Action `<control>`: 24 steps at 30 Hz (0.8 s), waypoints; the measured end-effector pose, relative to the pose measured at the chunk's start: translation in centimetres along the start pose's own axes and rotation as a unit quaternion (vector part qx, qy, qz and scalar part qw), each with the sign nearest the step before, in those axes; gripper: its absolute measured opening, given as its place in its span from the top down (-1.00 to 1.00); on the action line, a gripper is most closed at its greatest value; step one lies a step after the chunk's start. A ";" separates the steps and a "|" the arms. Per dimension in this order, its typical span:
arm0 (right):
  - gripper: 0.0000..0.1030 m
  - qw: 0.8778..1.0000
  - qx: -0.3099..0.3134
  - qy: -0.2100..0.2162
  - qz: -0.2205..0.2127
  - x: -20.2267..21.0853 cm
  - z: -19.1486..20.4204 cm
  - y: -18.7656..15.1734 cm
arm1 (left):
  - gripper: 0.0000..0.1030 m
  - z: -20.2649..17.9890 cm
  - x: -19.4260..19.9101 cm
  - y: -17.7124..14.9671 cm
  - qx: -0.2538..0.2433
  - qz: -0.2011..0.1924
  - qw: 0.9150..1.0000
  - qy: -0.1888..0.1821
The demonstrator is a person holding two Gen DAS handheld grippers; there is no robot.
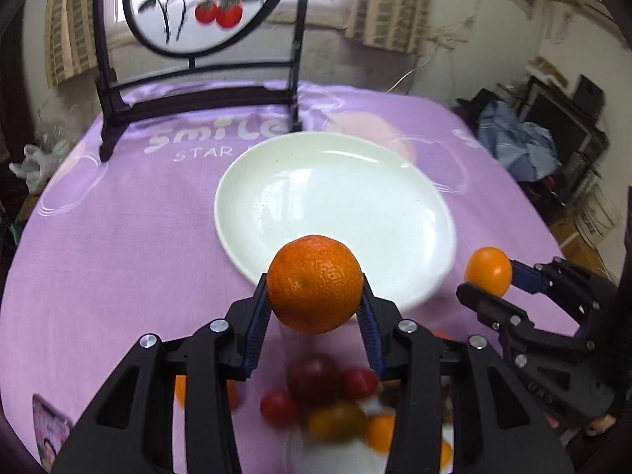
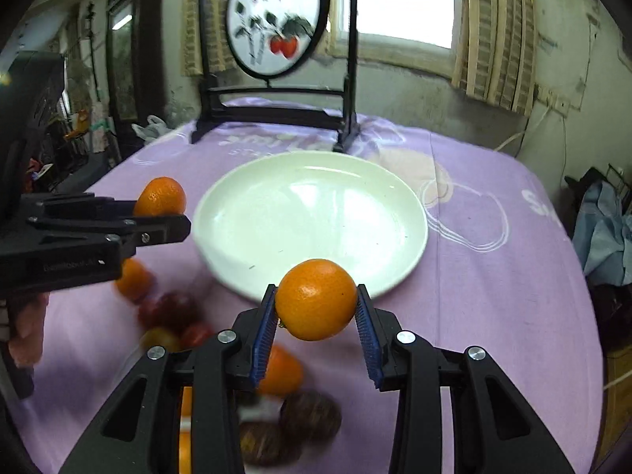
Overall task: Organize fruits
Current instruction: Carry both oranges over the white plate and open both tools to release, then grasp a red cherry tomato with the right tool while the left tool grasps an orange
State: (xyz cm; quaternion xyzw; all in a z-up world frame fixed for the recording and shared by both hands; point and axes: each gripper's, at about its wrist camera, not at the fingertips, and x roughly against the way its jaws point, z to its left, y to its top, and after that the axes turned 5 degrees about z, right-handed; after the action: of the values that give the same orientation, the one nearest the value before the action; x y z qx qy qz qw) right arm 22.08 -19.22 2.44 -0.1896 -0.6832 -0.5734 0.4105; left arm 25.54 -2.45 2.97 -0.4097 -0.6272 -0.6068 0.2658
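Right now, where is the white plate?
The white plate lies empty on the purple tablecloth, in the middle of both wrist views, in front of the round painted screen and just beyond the two held oranges.

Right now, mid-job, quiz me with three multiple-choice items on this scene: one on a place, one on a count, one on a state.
1. Where is the plate?
A. beyond both tongs, on the purple cloth
B. on the floor
C. on top of the fruit pile

2. How many oranges are held in tongs?
A. none
B. one
C. two

3. What is the plate's state?
A. heaped with fruit
B. empty
C. upside down

Answers:
1 A, it lies on the cloth ahead of the left tongs and right tongs.
2 C, left orange, right orange.
3 B, only bare white inside shows.
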 end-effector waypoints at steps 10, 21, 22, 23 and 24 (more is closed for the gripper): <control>0.24 0.997 -0.019 -0.030 0.069 -9.9 -2.5 5.6 | 0.20 1.4 -10.2 5.2 0.021 0.068 0.997 0.033; -0.26 0.997 -0.062 -0.011 0.034 -6.3 -4.7 5.6 | -0.57 1.3 -4.6 6.2 0.024 -0.017 0.997 0.076; -0.37 0.998 -0.057 -0.009 0.023 -4.7 -4.7 4.9 | -0.63 1.1 -3.1 5.7 0.018 -0.033 0.997 0.073; -0.43 0.998 -0.053 -0.008 0.015 -3.4 -4.6 4.2 | -0.74 0.9 -1.8 5.3 0.015 -0.043 0.997 0.068; -0.43 0.999 -0.049 -0.008 0.011 -2.5 -4.5 3.6 | -0.79 0.8 -0.2 4.6 0.014 -0.056 0.997 0.059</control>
State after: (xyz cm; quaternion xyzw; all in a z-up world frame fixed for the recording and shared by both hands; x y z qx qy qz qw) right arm 27.73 -21.95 2.75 -0.2213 -0.6552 -0.6004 0.4015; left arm 29.57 -2.04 5.20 -0.3341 -0.6405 -0.6350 0.2738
